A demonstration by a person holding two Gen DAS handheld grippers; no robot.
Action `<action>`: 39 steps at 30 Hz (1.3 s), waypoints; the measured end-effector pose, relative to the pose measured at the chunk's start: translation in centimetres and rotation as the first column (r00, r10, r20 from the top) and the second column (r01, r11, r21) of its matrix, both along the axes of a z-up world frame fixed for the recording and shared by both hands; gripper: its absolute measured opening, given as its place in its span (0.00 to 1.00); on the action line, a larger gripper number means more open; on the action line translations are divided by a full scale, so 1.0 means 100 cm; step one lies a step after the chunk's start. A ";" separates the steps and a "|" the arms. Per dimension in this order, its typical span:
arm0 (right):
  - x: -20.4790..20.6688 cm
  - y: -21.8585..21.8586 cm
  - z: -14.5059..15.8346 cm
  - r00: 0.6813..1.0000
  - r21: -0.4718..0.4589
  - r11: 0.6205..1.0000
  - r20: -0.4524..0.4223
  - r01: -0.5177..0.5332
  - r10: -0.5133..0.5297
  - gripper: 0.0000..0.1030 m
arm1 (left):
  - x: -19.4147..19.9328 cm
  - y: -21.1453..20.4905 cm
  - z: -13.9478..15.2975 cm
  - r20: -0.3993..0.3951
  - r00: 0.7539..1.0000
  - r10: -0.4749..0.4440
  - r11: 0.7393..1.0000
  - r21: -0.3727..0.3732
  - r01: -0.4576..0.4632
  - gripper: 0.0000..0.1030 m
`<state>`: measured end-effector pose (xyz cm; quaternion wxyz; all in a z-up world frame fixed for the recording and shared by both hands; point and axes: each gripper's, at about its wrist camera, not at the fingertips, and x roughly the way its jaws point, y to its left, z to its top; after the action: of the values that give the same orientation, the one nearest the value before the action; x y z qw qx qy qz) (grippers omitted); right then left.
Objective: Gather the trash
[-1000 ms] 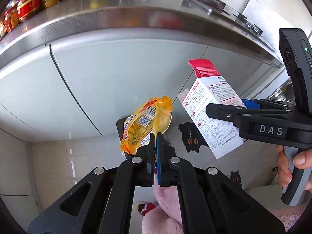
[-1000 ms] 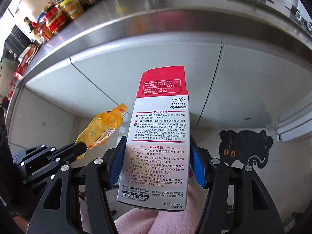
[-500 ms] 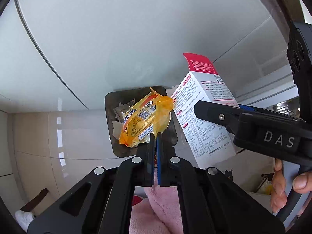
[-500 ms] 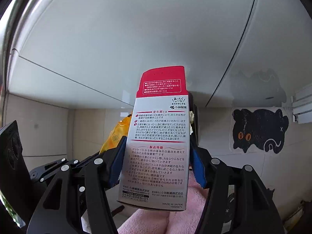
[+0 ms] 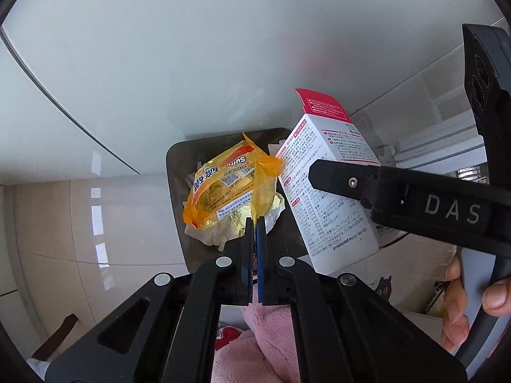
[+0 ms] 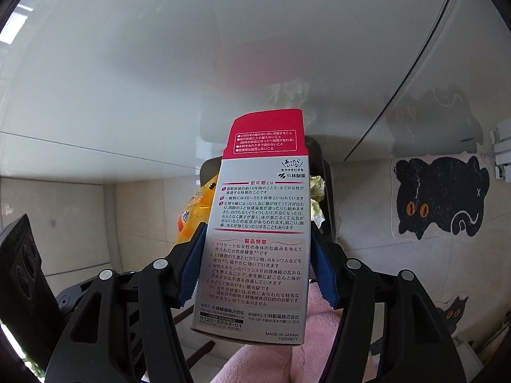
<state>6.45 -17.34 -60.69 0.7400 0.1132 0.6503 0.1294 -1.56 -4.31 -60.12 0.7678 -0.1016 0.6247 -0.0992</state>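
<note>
My left gripper [image 5: 255, 220] is shut on the edge of a yellow-orange snack wrapper [image 5: 223, 188], which hangs over a dark trash bin [image 5: 175, 172] on the floor. Crumpled paper [image 5: 220, 233] lies inside the bin. My right gripper [image 6: 258, 229] is shut on a white carton with a red flap [image 6: 258, 229], its blue pads pressing both sides. The carton [image 5: 325, 191] also shows in the left wrist view, tilted beside the wrapper over the bin's right side. In the right wrist view the wrapper [image 6: 194, 210] peeks out left of the carton, with the bin [image 6: 329, 191] mostly hidden behind it.
White cabinet doors [image 5: 223, 48] rise right behind the bin. A black cat-shaped mat [image 6: 440, 198] lies on the tiled floor to the right. A hand [image 5: 472, 300] holds the right gripper's handle. Pink fleece clothing [image 5: 262, 344] shows below both grippers.
Both grippers have dropped from countertop height to just above the bin, carrying the wrapper and the carton. The counter has left the view and the bin looks larger.
</note>
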 end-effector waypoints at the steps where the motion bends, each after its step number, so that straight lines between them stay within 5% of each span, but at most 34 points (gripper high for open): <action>1: 0.002 0.000 -0.002 1.000 0.003 1.000 -0.007 0.005 -0.005 0.62 | 0.002 0.000 -0.001 -0.003 1.000 0.000 1.000 -0.003 0.000 0.01; 3: 0.005 -0.001 -0.006 1.000 0.005 1.000 -0.022 0.020 -0.020 0.64 | 0.004 -0.001 -0.002 -0.007 1.000 0.003 1.000 -0.010 -0.003 0.02; 8: 0.009 -0.003 -0.005 0.999 0.000 0.999 -0.013 0.041 -0.041 0.82 | 0.010 0.005 0.002 0.000 1.000 0.011 1.000 0.017 -0.011 0.29; 13: 0.011 -0.006 0.005 0.998 0.003 0.998 -0.003 0.060 -0.060 0.85 | 0.011 0.010 0.016 0.016 1.000 0.013 0.999 0.052 -0.014 0.55; 17: 0.007 -0.008 0.027 0.997 0.007 0.997 0.020 0.077 -0.077 0.95 | 0.006 0.014 0.040 0.049 0.998 0.026 0.998 0.060 -0.029 0.75; 22: -0.010 -0.014 0.076 0.994 0.023 0.997 0.079 0.077 -0.079 0.97 | -0.004 0.020 0.081 0.089 0.994 0.056 0.998 0.031 -0.059 0.92; 31: -0.058 -0.024 0.209 0.962 -0.049 0.999 0.273 0.000 0.014 0.97 | -0.043 0.019 0.219 0.291 0.957 0.014 0.994 0.098 -0.044 0.92; 39: -0.093 -0.039 0.345 0.867 -0.092 0.994 0.499 0.053 0.000 0.97 | -0.067 0.022 0.345 0.439 0.898 0.008 0.988 0.136 -0.075 0.92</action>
<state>-2.86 -21.24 -26.23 0.8892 0.0469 0.4416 0.1103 -8.31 -2.06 -25.62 0.8958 -0.0325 0.4397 -0.0559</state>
